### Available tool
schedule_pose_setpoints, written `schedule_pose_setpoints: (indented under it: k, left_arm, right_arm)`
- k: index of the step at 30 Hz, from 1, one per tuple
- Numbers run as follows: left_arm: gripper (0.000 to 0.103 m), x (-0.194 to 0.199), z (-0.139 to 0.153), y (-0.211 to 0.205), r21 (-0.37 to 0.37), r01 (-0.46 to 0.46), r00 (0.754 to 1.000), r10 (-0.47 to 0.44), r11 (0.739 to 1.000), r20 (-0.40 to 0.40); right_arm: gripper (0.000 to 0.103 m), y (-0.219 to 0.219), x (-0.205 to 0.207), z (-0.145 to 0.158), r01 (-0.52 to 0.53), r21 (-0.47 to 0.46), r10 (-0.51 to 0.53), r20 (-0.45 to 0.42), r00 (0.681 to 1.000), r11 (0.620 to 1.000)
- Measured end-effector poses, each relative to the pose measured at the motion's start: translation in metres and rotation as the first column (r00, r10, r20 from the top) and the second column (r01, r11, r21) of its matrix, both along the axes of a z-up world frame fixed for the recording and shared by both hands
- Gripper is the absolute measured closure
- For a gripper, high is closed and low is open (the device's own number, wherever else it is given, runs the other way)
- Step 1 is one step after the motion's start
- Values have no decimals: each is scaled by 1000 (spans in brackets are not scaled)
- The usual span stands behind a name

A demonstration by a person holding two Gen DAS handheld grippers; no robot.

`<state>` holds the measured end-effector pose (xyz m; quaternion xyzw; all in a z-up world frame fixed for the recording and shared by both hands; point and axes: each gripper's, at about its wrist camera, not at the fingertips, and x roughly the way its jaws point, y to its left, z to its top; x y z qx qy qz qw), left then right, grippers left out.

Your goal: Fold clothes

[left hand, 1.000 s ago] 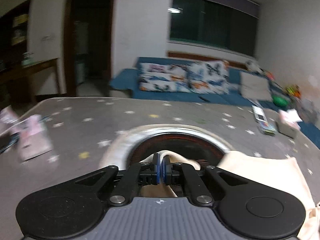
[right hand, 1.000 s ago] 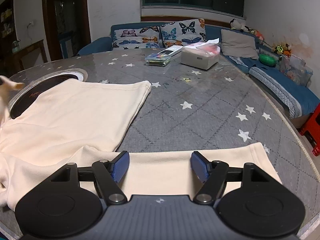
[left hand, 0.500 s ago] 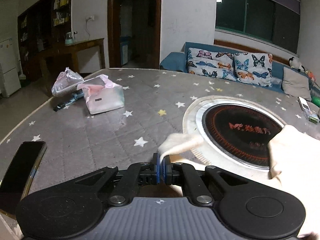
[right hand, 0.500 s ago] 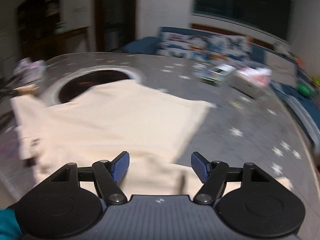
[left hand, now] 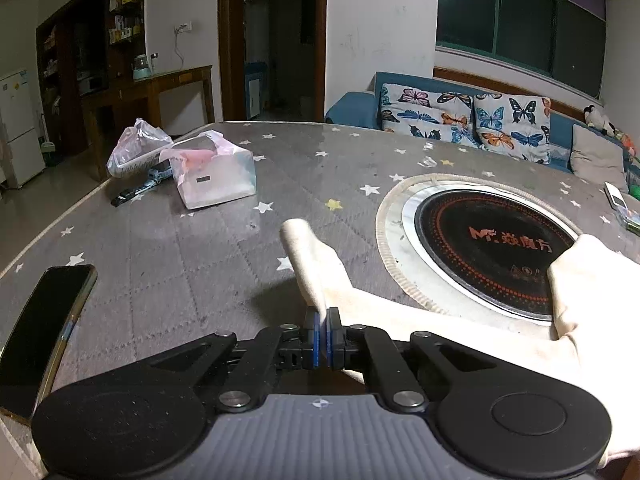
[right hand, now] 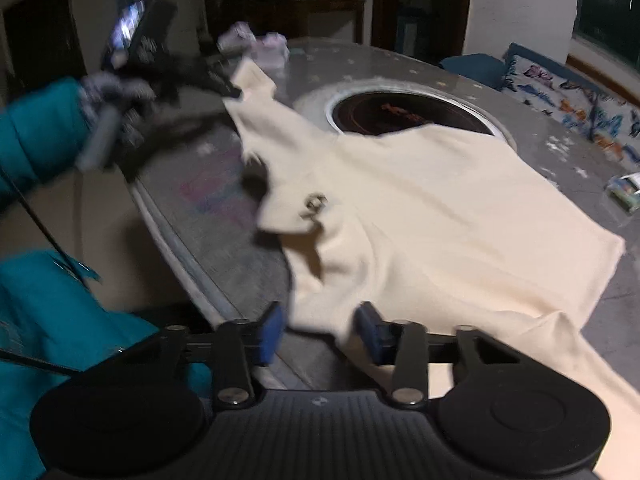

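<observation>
Both tools were seen changed; left tool [left hand: 322,334] stayed clamped on cream garment [right hand: 420,208], sleeve stretched further over tabletop [left hand: 180,272]; right tool [right hand: 318,332] remained spread, unloaded.

Each gripper [left hand: 322,336] [right hand: 318,330] is built of black linkages — 2 blue-padded fingers [right hand: 270,330], silver screws; a teal sleeve [right hand: 36,132] is worn.

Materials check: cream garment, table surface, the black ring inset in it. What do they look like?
Cream garment: soft matte knit, likely cotton; it drapes and creases, with a small metal ring near its edge.
Table surface: quilted grey star-print cloth, apparently under a glossy clear sheet; reflections show.
Black ring inset: smooth glossy black, probably glass-ceramic, rimmed in metal.
</observation>
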<state>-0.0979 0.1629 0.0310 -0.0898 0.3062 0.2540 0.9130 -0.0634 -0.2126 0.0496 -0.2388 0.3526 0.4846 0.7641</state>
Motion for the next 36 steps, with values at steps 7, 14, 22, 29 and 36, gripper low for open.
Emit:
schedule_pose_setpoints:
  k: [7,14,22,29,36]
  left_arm:
    - [100,-7,1,0,11,3,1000,-3,1000,-2]
    - [95,-7,2,-2,14,34,998,-33,999,-50]
    - [91,15,35,-31,47,177,984,-178,983,15]
    - [71,69,38,-77,44,367,929,-368,929,38]
    - [68,139,9,-121,38,500,866,-500,865,-21]
  right_arm:
    - [91,-10,4,4,-30,-19,29,-25,999,999]
    - [79,-22,8,9,-111,-49,107,-79,991,993]
    - [78,-39,49,37,18,51,-13,-89,996,999]
    - [72,-51,107,39,221,77,-220,-20,975,972]
    - [68,-57,156,17,386,85,-384,-38,923,919]
